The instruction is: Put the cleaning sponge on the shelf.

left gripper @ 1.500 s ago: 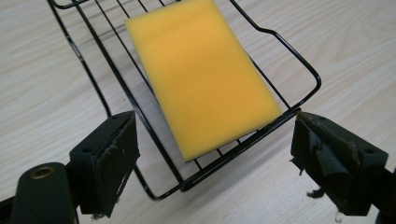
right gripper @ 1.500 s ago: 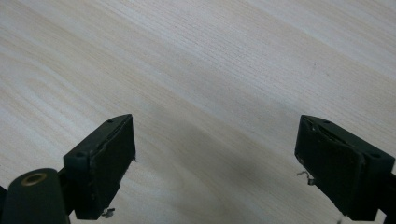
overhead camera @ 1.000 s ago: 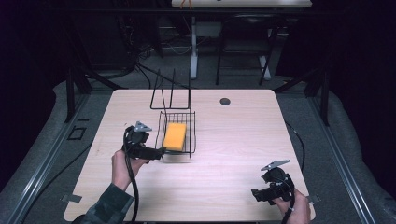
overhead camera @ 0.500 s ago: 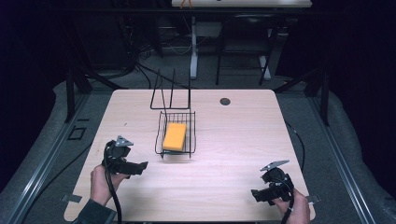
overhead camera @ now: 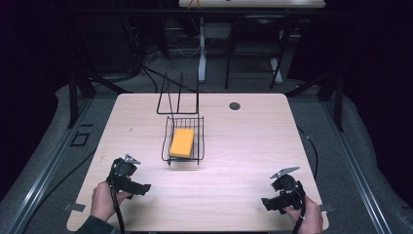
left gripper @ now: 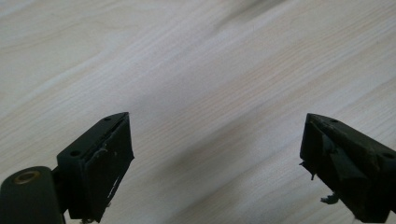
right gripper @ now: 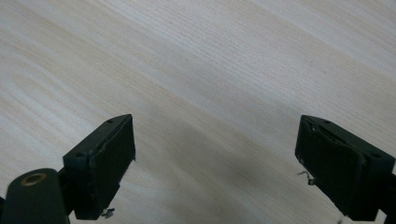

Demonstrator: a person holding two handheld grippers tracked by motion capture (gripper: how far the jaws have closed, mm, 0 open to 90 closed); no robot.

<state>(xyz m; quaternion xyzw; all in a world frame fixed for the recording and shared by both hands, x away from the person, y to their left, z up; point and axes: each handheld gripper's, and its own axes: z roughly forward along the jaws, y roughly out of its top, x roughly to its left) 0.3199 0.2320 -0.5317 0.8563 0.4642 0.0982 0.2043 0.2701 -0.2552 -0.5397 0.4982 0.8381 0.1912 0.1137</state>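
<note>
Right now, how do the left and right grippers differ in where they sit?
The left gripper sits near the table's left front, closer to the wire basket holding the yellow sponge; the right gripper sits at the right front corner, farther off. Both stand open, empty, over bare wood.

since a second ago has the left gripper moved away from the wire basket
Yes. The left gripper, jaws just opening with nothing between them, has drawn back from the wire basket toward the table's near left corner.

Yellow sponge (overhead camera: 181, 143) flat inside wire basket (overhead camera: 168, 131)
</note>
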